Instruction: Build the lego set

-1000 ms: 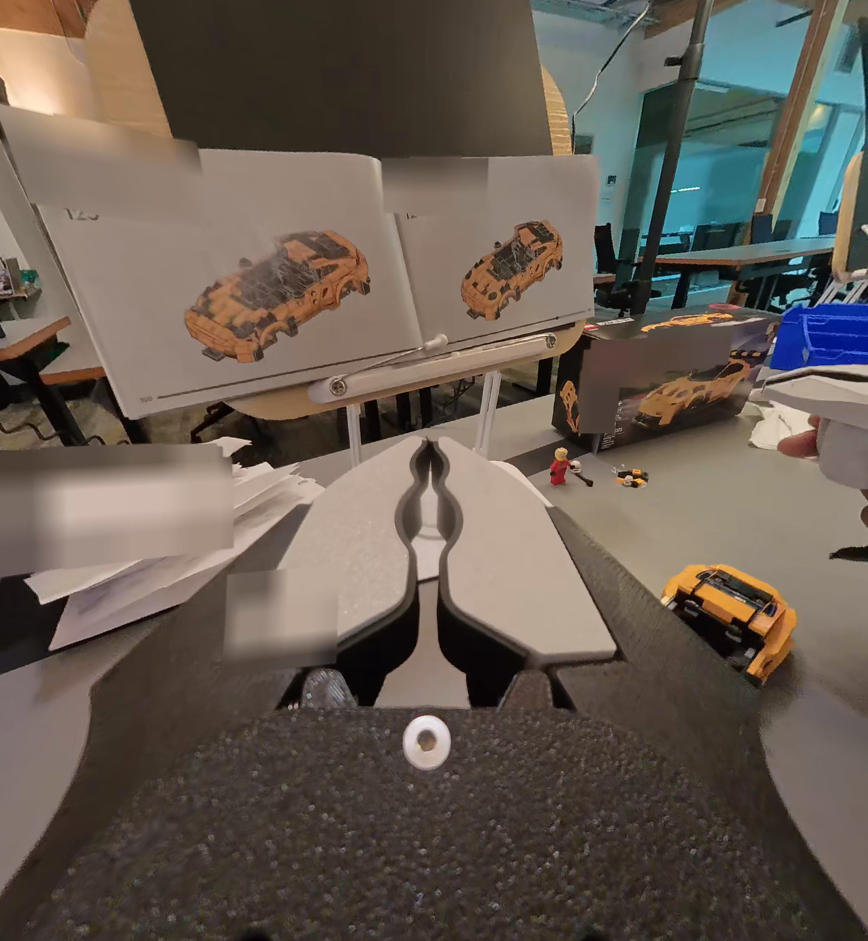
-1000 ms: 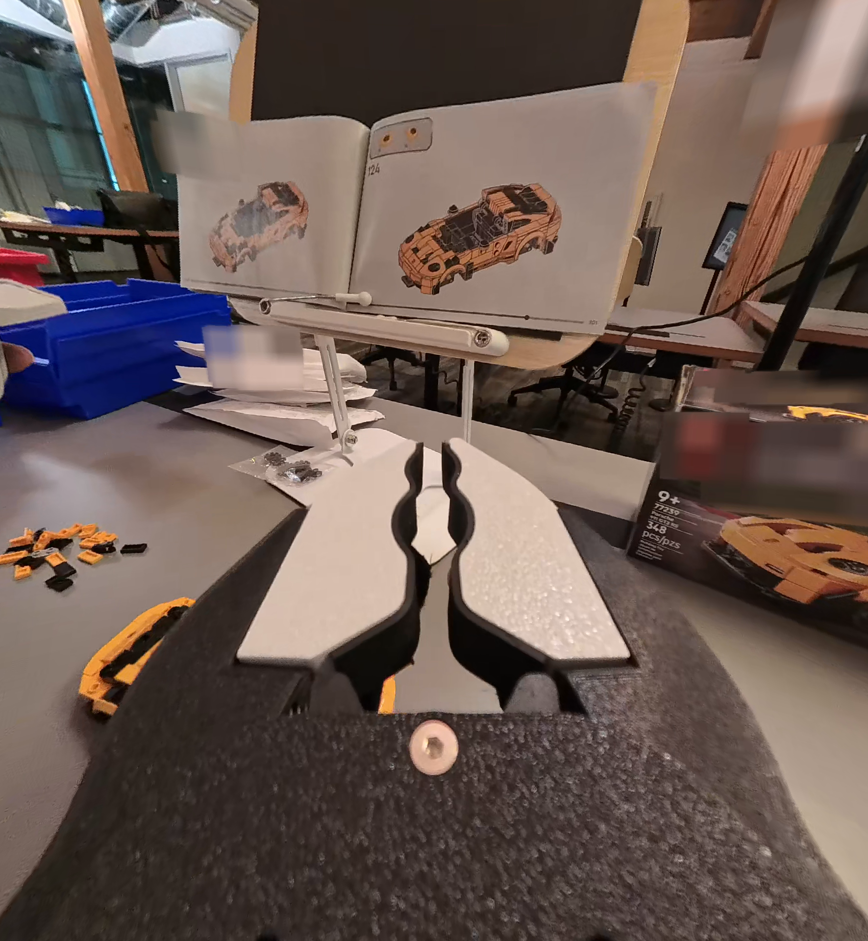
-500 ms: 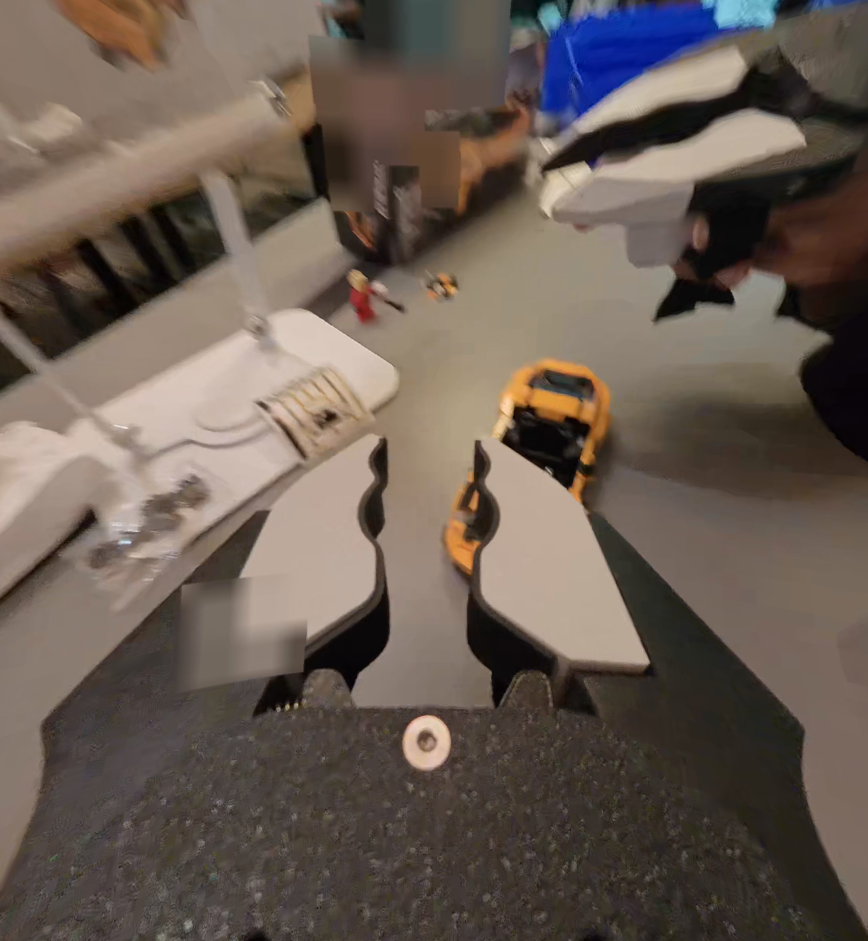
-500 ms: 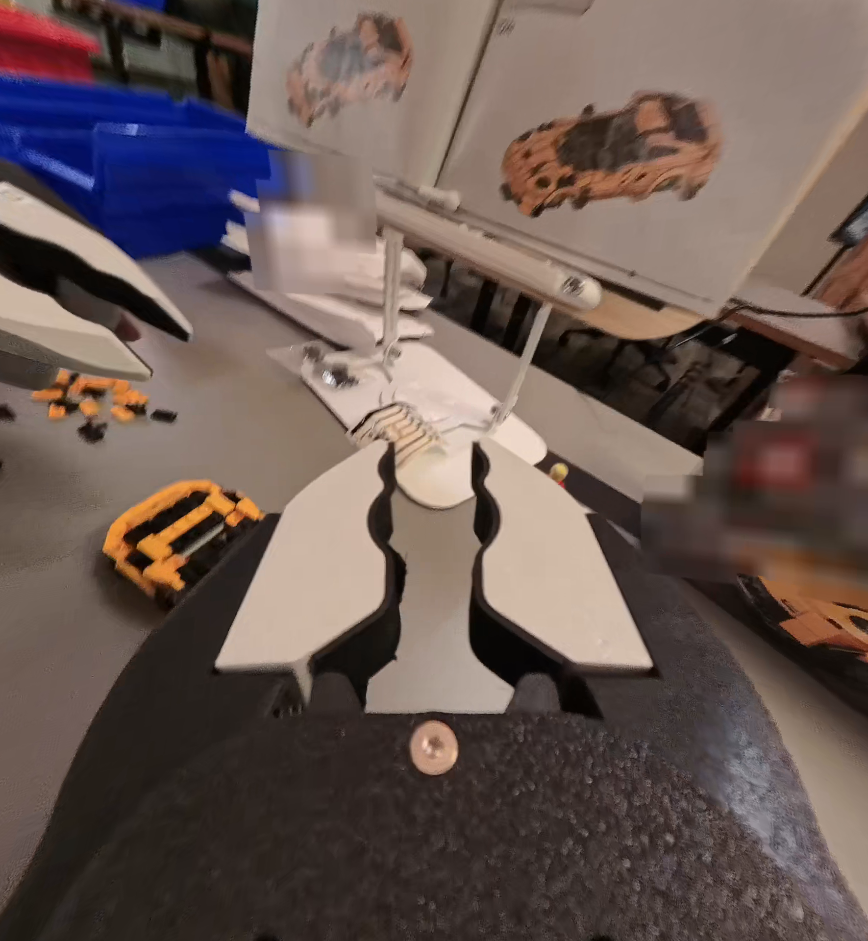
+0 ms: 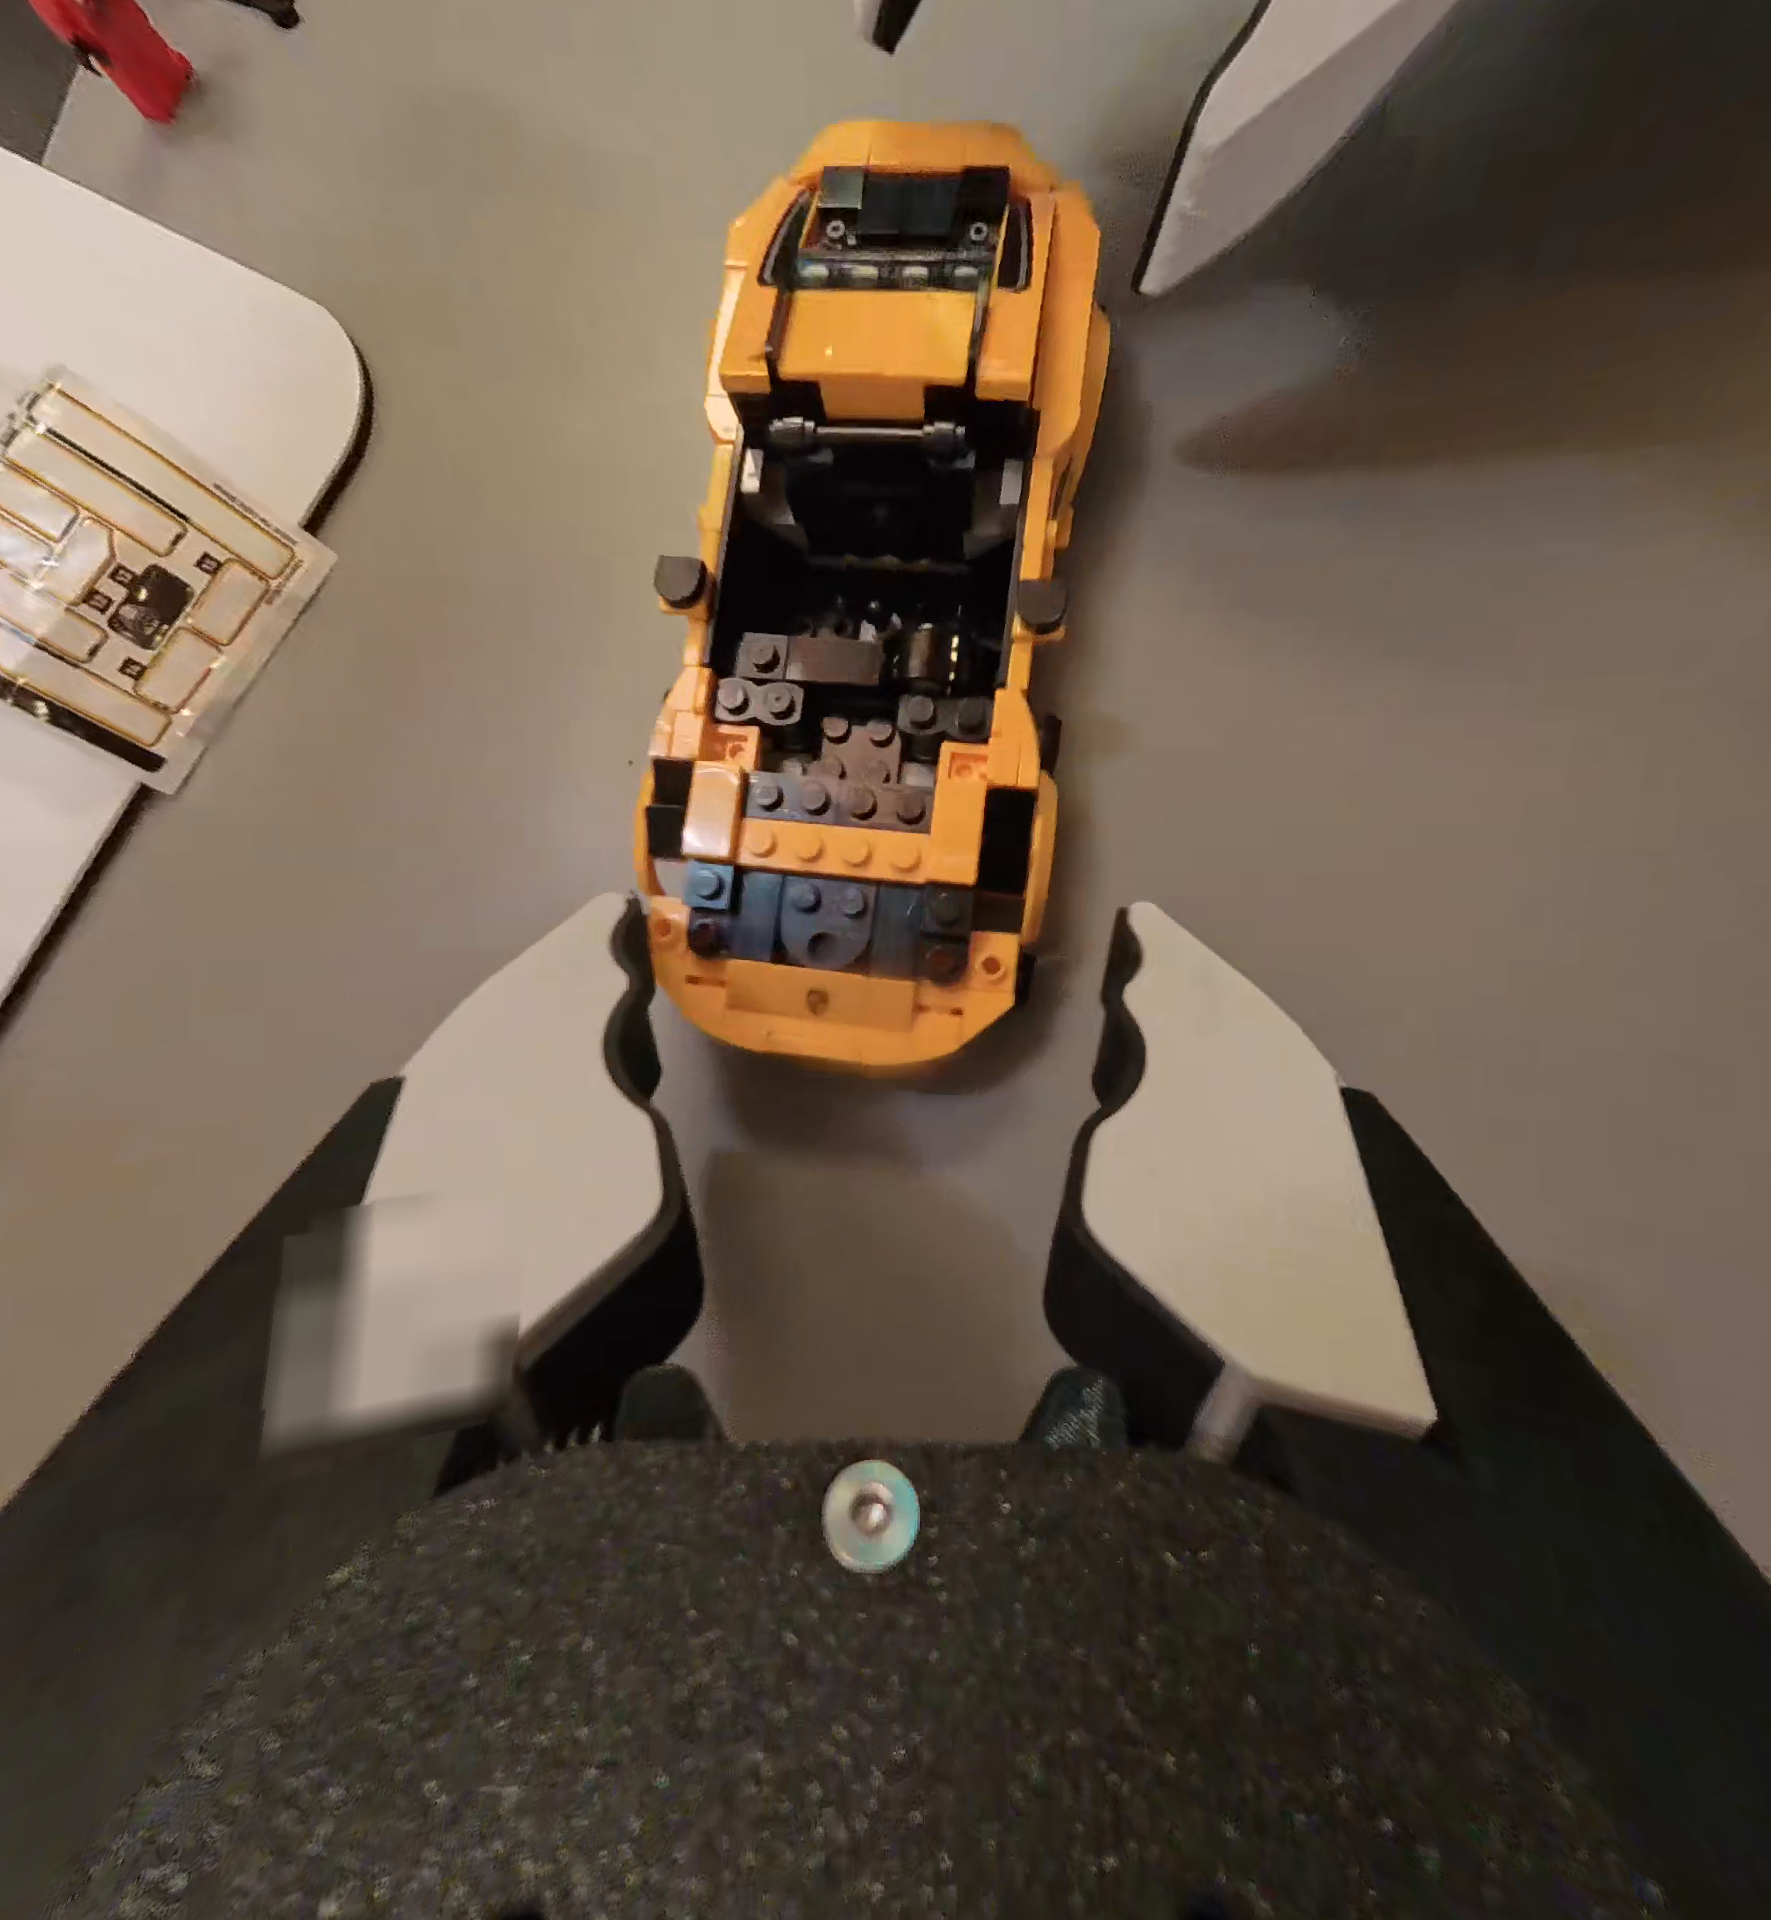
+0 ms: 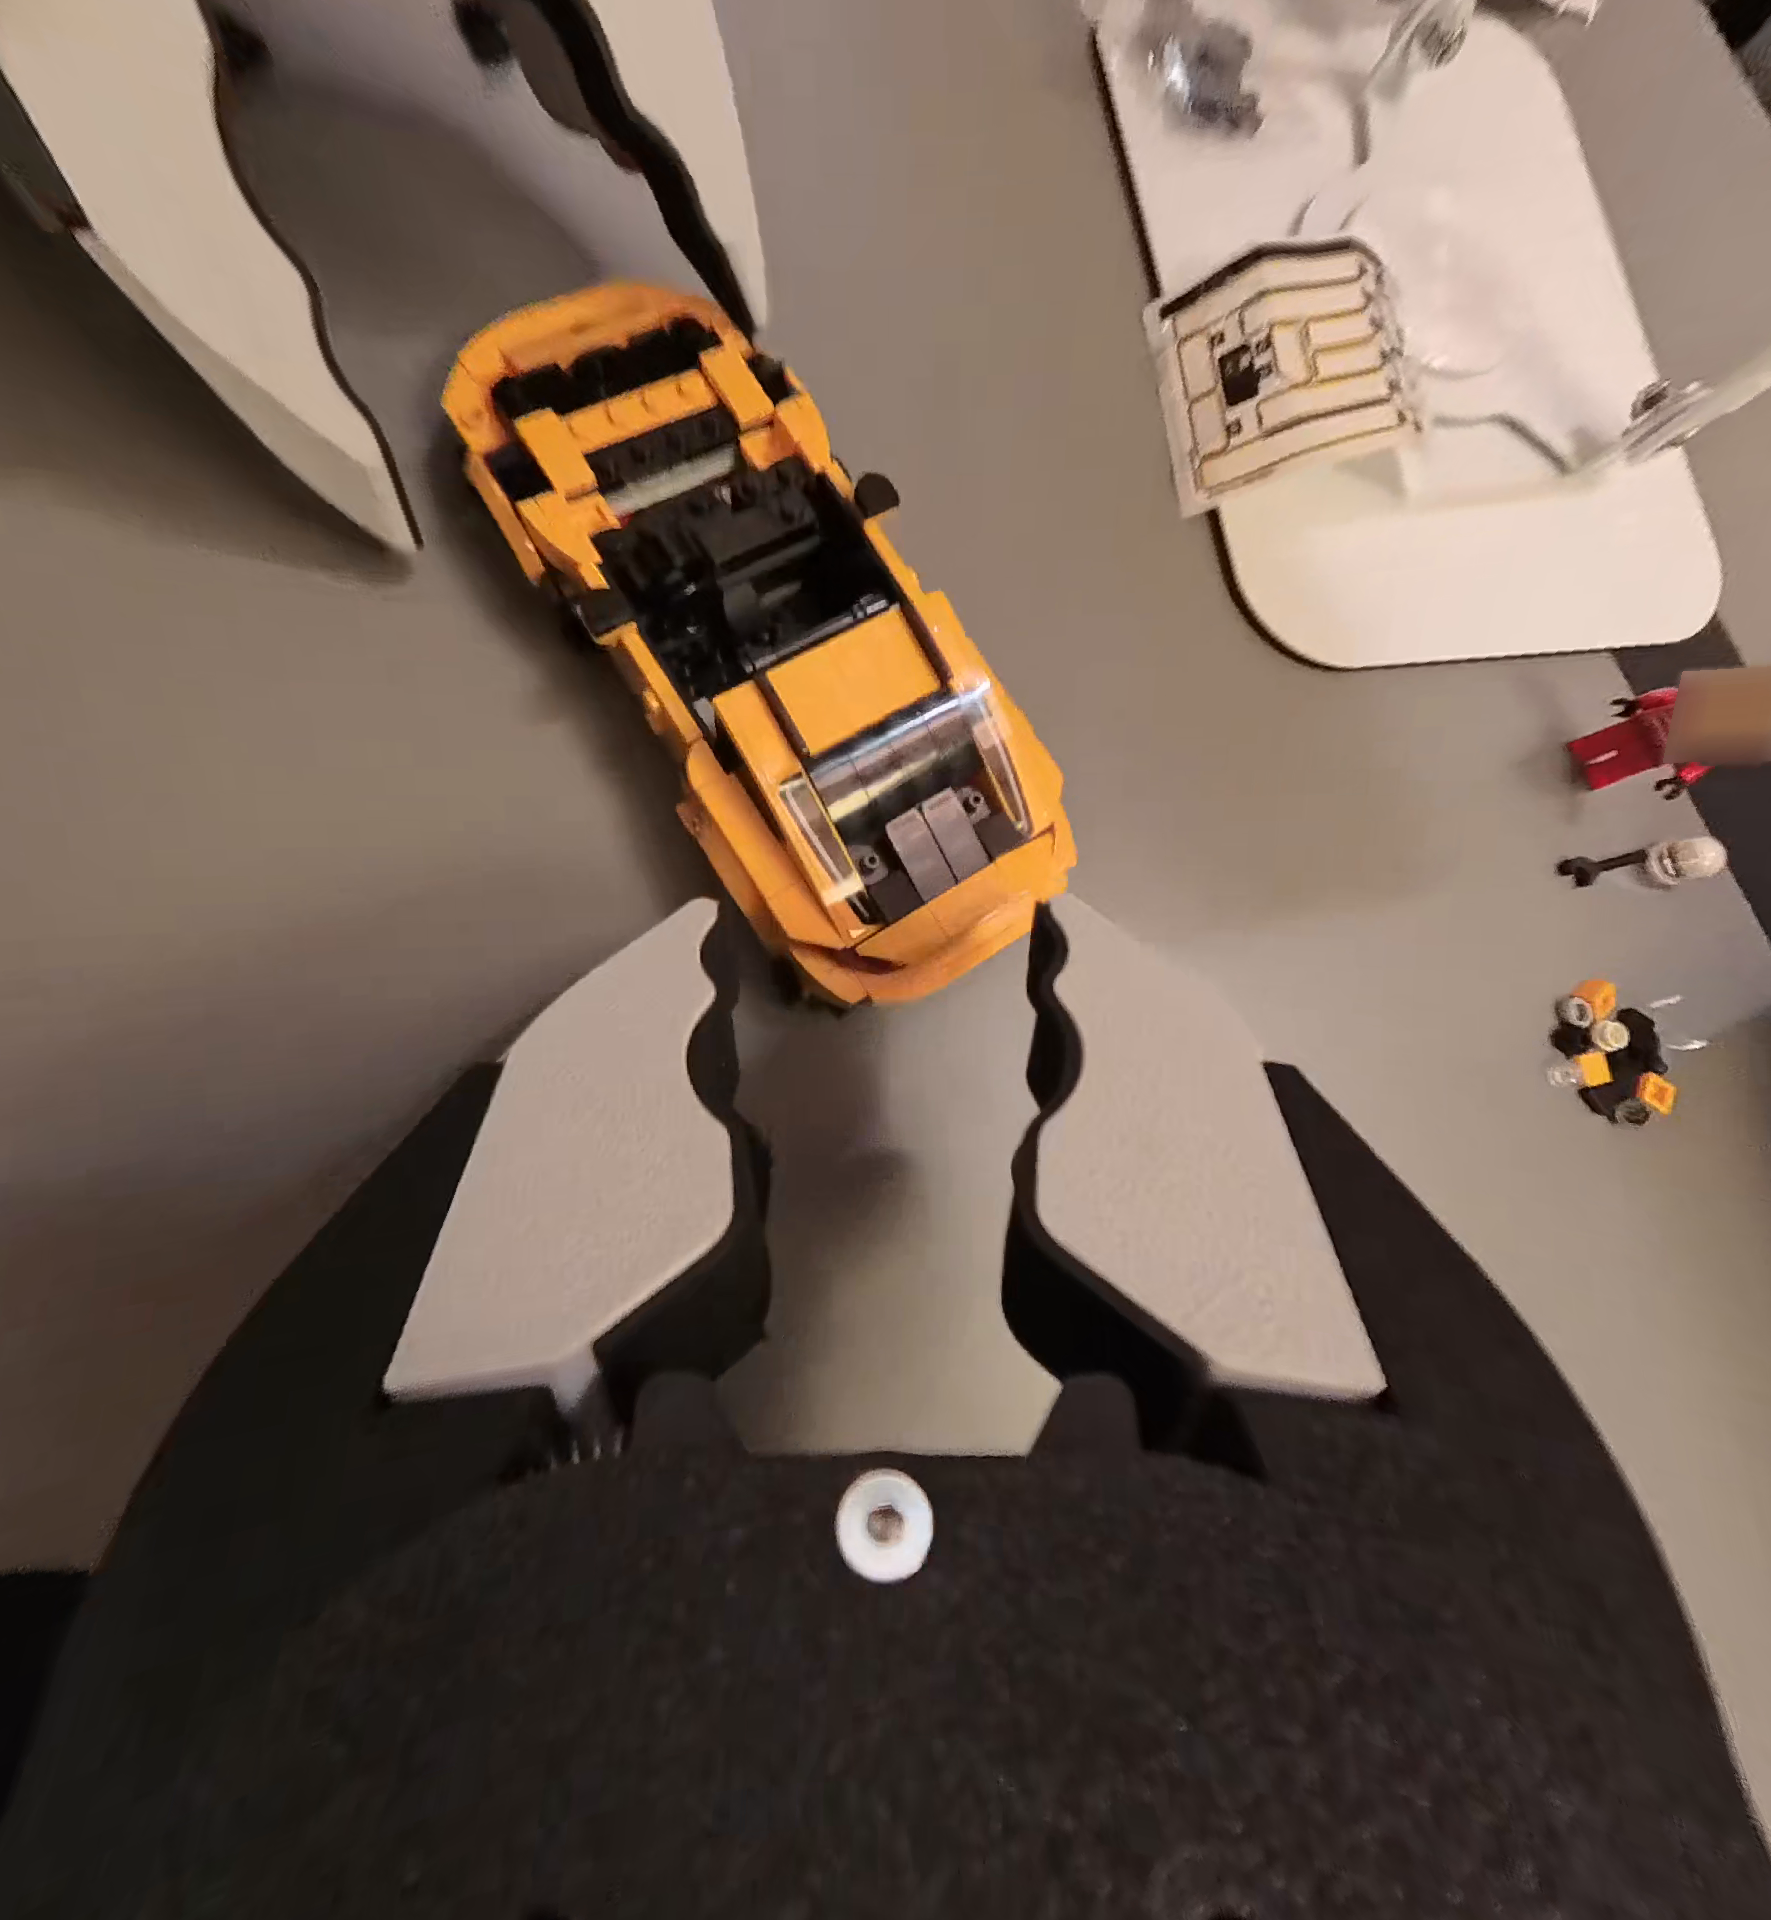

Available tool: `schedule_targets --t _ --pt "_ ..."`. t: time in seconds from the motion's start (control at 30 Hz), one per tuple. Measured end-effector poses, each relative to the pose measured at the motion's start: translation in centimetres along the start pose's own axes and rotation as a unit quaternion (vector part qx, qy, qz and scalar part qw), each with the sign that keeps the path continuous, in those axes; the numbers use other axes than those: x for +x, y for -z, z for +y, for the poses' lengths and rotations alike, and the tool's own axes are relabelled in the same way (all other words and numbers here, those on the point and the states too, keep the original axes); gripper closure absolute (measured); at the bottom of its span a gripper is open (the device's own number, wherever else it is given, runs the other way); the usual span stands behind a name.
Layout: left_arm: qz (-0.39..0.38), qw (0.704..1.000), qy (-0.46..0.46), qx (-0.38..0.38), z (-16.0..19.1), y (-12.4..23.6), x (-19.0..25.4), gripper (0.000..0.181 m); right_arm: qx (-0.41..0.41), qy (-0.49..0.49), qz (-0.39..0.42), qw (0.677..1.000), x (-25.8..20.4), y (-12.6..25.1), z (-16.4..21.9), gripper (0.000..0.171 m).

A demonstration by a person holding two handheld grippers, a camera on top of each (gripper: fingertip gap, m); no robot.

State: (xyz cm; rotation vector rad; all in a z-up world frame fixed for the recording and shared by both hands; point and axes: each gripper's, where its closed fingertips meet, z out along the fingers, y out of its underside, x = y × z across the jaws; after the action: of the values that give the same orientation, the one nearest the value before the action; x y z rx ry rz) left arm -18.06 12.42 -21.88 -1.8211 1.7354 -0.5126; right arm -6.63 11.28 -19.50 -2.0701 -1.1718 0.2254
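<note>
Left wrist view: the left gripper (image 5: 876, 925) points down at the grey desk (image 5: 1432, 727), its jaws wide apart and empty. The orange car (image 5: 876, 582) sits on the desk with one end between the jaw tips, touching neither as far as can be seen. Its middle is open, showing black and blue bricks inside. A sticker sheet (image 5: 96, 571) lies to the left, overlapping a white base plate (image 5: 133, 312). A red figure (image 5: 133, 62) shows at the top edge. The right gripper (image 5: 1265, 135) hangs just beyond the car's far end.

Right wrist view: the right gripper (image 6: 876, 920) has its jaws spread, nothing in them; the car (image 6: 746, 644) lies aslant, its near end just between the tips. The left gripper (image 6: 382, 239) is at the car's far end, jaws apart. To the right lie the sheet (image 6: 1276, 384) on the plate (image 6: 1483, 582), the figure (image 6: 1629, 748), a tiny wrench (image 6: 1598, 864) and a small heap of bricks (image 6: 1608, 1060).
</note>
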Motion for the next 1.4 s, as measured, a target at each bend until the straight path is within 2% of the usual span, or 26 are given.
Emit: schedule_targets --t 0.07,0.23,0.33,0.43,0.53,0.6,0.7,0.77,0.8,0.93,1.07,1.2,1.3,1.4 --pt "-0.002 1.0 0.002 -0.009 0.1 0.3 0.0 0.112 -0.005 0.001 0.005 1.0 0.2 -0.4 0.4 0.12" --pt "0.022 0.999 -0.013 -0.026 0.4 0.9 1.1 0.119 0.004 -0.004 0.028 1.0 1.3 -0.6 0.5 0.132" --pt "0.031 0.999 -0.008 -0.018 0.3 1.3 1.2 0.122 0.008 -0.014 0.039 0.999 1.7 -0.7 0.5 0.133" --pt "0.045 0.999 0.002 0.009 -0.3 2.1 1.3 0.125 0.011 -0.011 0.046 0.999 1.9 -0.8 0.4 0.133" --pt "-0.023 0.997 0.011 0.076 -2.2 3.8 -1.2 0.133 0.049 -0.016 0.07 0.996 2.7 0.2 -1.0 0.134" --pt "-0.072 0.983 0.044 0.165 -4.5 6.0 -3.3 0.147 0.117 -0.042 0.116 0.985 4.3 1.6 -3.1 0.131" --pt "-0.118 0.943 0.094 0.298 -6.6 10.4 -5.6 0.168 0.216 -0.078 0.191 0.954 6.7 4.5 -5.6 0.129" --pt "-0.17 0.914 0.112 0.352 -6.8 13.1 -7.2 0.181 0.268 -0.085 0.244 0.928 7.7 6.8 -6.7 0.134" --pt "-0.2 0.9 0.119 0.368 -6.6 14.3 -8.0 0.181 0.287 -0.087 0.264 0.917 8.1 7.8 -7.1 0.137" --pt "-0.312 0.848 0.142 0.404 -5.4 17.7 -10.7 0.181 0.325 -0.085 0.309 0.89 8.2 10.1 -8.2 0.142" --pt "-0.362 0.821 0.145 0.417 -4.7 19.3 -11.6 0.181 0.34 -0.099 0.317 0.88 8.1 10.7 -8.6 0.138" --pt "-0.375 0.818 0.148 0.409 -4.1 19.4 -12.1 0.181 0.347 -0.106 0.325 0.873 8.1 11.0 -8.6 0.15" --pt "-0.376 0.818 0.148 0.41 -4.1 19.5 -12.1 0.181 0.352 -0.093 0.333 0.87 7.9 11.4 -8.6 0.17" --pt "-0.362 0.82 0.162 0.413 -4.3 19.6 -11.8 0.181 0.348 -0.094 0.335 0.87 8.0 11.4 -8.6 0.171"
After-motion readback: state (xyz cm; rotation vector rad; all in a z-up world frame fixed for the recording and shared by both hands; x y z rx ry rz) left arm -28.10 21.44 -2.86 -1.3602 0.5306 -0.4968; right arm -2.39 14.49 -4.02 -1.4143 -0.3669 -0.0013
